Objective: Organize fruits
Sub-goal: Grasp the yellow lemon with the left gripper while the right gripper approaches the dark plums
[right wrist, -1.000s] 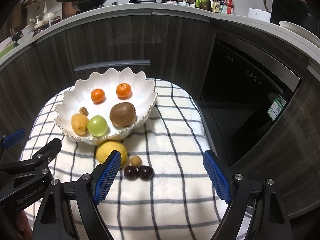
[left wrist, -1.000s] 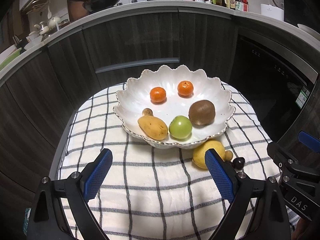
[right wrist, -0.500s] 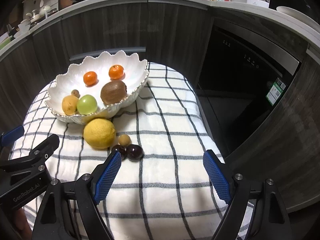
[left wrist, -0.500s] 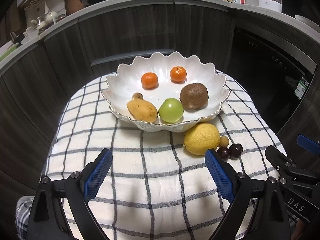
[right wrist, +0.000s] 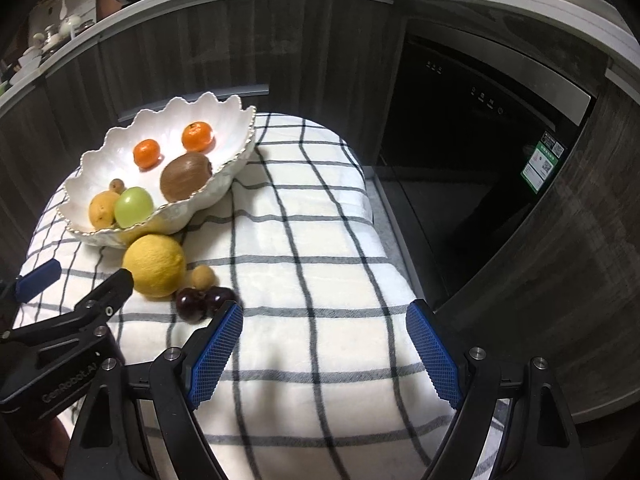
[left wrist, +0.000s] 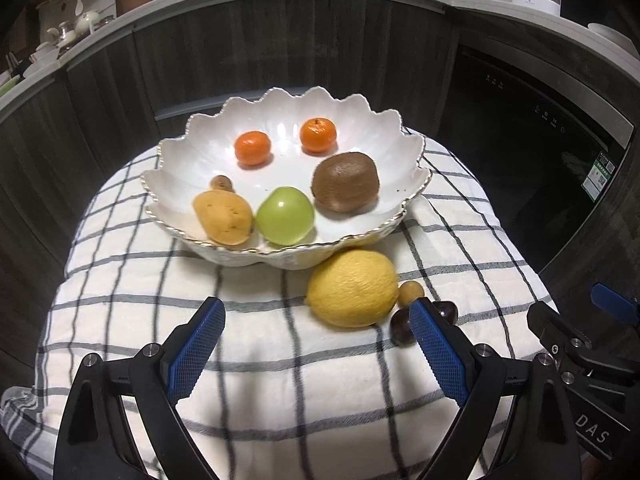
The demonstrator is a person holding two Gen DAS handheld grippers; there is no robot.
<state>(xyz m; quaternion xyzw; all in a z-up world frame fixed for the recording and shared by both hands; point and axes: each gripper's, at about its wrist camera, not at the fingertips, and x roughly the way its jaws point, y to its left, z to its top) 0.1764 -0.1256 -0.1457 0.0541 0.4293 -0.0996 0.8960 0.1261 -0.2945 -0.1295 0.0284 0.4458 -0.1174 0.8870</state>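
Lemon (left wrist: pixel 352 288), bowl's (left wrist: pixel 416 160) five o'clock: firm, probably slippery, grasp across middle; both grippers, left (left wrist: pixel 316 336) and right (right wrist: pixel 324 344), wide open, empty.

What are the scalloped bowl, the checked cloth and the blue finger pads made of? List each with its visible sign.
Scalloped bowl: probably glazed ceramic; glossy white surface with highlights, thin gold-coloured rim.
Checked cloth: woven fabric, matte; soft folds, dark grid lines on cream.
Blue finger pads: likely rubber or textured plastic; fine mesh-like grip pattern, on black fingers.
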